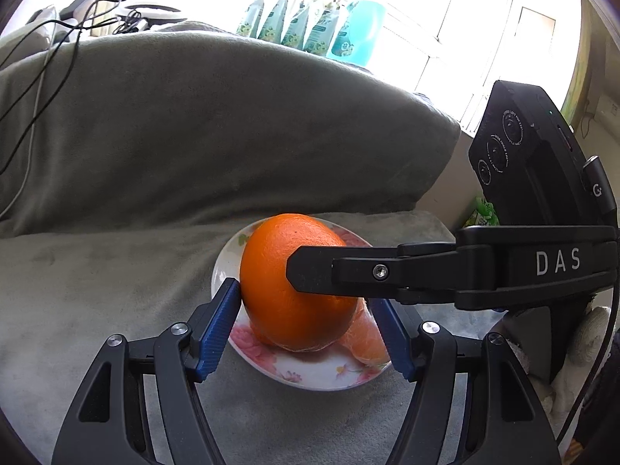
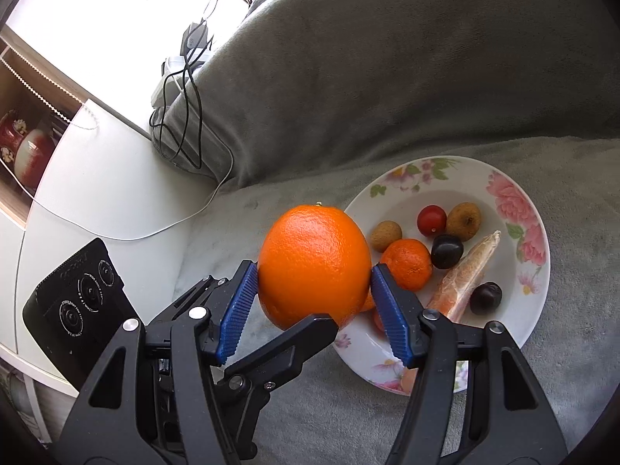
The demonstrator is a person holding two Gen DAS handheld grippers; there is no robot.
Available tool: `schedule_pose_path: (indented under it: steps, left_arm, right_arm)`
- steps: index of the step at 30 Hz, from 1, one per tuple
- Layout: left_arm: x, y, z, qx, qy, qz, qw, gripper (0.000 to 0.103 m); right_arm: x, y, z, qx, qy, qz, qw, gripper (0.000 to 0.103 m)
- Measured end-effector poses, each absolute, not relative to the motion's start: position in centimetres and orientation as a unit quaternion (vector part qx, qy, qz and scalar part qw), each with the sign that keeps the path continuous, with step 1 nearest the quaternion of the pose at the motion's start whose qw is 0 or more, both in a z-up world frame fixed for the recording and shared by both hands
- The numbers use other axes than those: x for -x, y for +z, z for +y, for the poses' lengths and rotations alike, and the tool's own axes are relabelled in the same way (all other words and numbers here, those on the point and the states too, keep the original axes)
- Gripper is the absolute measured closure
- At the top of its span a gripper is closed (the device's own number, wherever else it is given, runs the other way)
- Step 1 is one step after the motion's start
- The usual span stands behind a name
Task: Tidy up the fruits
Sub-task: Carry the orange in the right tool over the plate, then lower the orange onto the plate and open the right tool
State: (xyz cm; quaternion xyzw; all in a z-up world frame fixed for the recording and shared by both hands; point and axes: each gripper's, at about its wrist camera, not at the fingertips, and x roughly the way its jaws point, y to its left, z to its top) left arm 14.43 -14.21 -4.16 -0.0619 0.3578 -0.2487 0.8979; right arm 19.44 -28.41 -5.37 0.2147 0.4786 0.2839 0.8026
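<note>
A large orange [image 2: 314,263] hangs just above the grey sofa seat, at the near left edge of a floral plate [image 2: 445,166]. My right gripper [image 2: 314,271] is shut on it, both blue pads pressed to its sides. My left gripper [image 1: 306,302] holds the same orange [image 1: 279,271] crosswise, its left pad tight against the peel. The right gripper's black finger [image 1: 348,275] crosses the fruit's front. One left finger [image 2: 294,345] shows under the orange. On the plate lie a mandarin [image 2: 407,263], a cherry tomato [image 2: 431,220], small brown and dark fruits, and a wrapped carrot [image 2: 465,275].
The plate [image 1: 310,376] rests on a grey plush sofa seat [image 2: 562,348], with the back cushion [image 1: 232,116] behind. Black and white cables [image 2: 182,116] hang over the sofa's end onto a white table [image 2: 97,193]. Green packets [image 1: 310,23] line the windowsill.
</note>
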Motion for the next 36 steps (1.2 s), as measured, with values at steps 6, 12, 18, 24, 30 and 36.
schedule_pose_path:
  steps: [6, 12, 18, 24, 30, 36]
  left_arm:
    - [-14.8, -4.8, -15.6, 0.059, -0.26, 0.366, 0.892, 0.035]
    - [-14.8, -5.4, -16.8, 0.049, -0.268, 0.37, 0.888, 0.035]
    - [-14.1, -5.0, -17.4, 0.031, -0.28, 0.364, 0.888, 0.035]
    - [-13.7, -5.0, -17.4, 0.027, -0.279, 0.364, 0.888, 0.035]
    - [-13.0, -4.6, -16.5, 0.025, -0.278, 0.363, 0.889, 0.035]
    - [-12.9, -4.6, -15.4, 0.024, -0.275, 0.358, 0.892, 0.035]
  right_arm:
    - [-19.7, -6.0, -30.3, -0.224, 0.27, 0.479, 0.805, 0.039]
    - [-20.0, -6.5, -31.4, -0.233, 0.259, 0.481, 0.804, 0.039]
    - [-20.1, -6.4, -31.8, -0.224, 0.246, 0.478, 0.813, 0.04]
    - [-19.8, -6.4, -32.5, -0.234, 0.245, 0.472, 0.814, 0.04]
    - [-19.3, -5.9, -33.6, -0.251, 0.24, 0.462, 0.816, 0.04]
    - [-18.6, -5.3, -34.2, -0.253, 0.236, 0.456, 0.82, 0.04]
